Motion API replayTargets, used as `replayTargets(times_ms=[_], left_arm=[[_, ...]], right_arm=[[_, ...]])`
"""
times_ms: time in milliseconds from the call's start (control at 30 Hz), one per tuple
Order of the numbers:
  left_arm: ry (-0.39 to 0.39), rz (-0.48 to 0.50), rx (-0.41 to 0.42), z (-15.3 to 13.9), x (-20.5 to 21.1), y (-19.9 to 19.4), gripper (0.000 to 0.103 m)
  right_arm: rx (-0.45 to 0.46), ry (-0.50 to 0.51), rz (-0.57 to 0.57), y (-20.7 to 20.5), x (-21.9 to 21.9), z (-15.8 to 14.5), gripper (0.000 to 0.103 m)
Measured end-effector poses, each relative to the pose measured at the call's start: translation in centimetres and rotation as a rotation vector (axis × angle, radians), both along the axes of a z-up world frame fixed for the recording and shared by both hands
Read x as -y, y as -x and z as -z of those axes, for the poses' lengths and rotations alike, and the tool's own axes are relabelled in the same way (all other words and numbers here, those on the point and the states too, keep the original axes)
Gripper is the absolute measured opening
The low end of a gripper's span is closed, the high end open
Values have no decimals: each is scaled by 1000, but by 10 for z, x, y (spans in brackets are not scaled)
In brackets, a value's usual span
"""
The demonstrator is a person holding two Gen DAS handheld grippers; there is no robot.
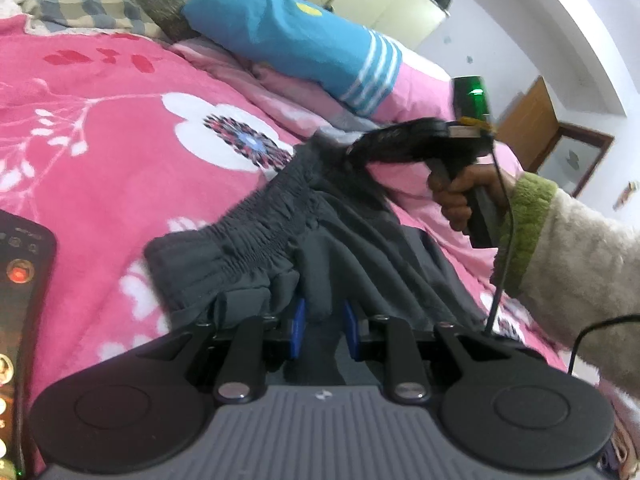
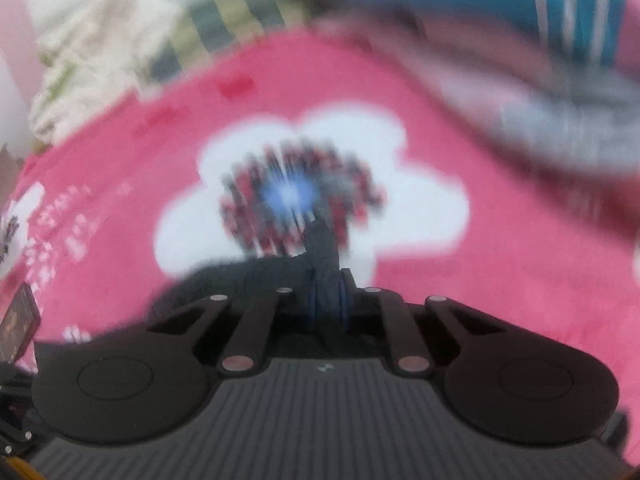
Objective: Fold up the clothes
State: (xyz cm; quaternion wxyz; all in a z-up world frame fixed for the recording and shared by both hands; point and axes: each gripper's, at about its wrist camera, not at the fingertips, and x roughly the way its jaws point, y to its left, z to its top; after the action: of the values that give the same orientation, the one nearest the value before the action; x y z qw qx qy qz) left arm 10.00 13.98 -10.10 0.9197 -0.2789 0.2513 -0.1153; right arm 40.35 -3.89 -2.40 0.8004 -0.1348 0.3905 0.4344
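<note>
Dark grey trousers (image 1: 280, 236) with a gathered elastic waistband lie on the pink flowered bedspread (image 1: 100, 152). My left gripper (image 1: 323, 320) is shut on a bunch of the grey cloth near the waistband, which fills the gap between its blue pads. In the same view my right gripper (image 1: 352, 152), held by a hand in a fluffy sleeve, pinches the far end of the waistband and lifts it. The right wrist view is blurred; there the right gripper (image 2: 329, 292) is shut on a ridge of the grey trousers (image 2: 320, 256) over the white flower print.
A blue pillow with white stripes (image 1: 296, 40) lies on pink folded bedding (image 1: 412, 92) at the far side. A checked cushion (image 1: 92, 8) sits at the back left. A phone with a lit screen (image 1: 20, 280) stands at the left edge. A wooden door (image 1: 532, 120) is beyond the bed.
</note>
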Motion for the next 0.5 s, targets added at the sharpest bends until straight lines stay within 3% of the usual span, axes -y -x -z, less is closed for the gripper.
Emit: replayTargets(times_ms=[133, 200, 400, 467, 500], left_arm=[[-20, -23, 13, -3, 1, 2, 22], [-27, -23, 15, -4, 2, 2, 22], [-29, -21, 4, -2, 2, 1, 22], [-28, -20, 2, -2, 1, 2, 22], [-27, -20, 2, -2, 1, 2, 22]], right_arm=[[165, -91, -38, 8, -7, -26, 9], [201, -76, -50, 5, -14, -24, 8], [193, 38, -11, -17, -31, 26, 10], [213, 59, 16, -17, -35, 39, 16], [225, 69, 30, -17, -37, 46, 26]])
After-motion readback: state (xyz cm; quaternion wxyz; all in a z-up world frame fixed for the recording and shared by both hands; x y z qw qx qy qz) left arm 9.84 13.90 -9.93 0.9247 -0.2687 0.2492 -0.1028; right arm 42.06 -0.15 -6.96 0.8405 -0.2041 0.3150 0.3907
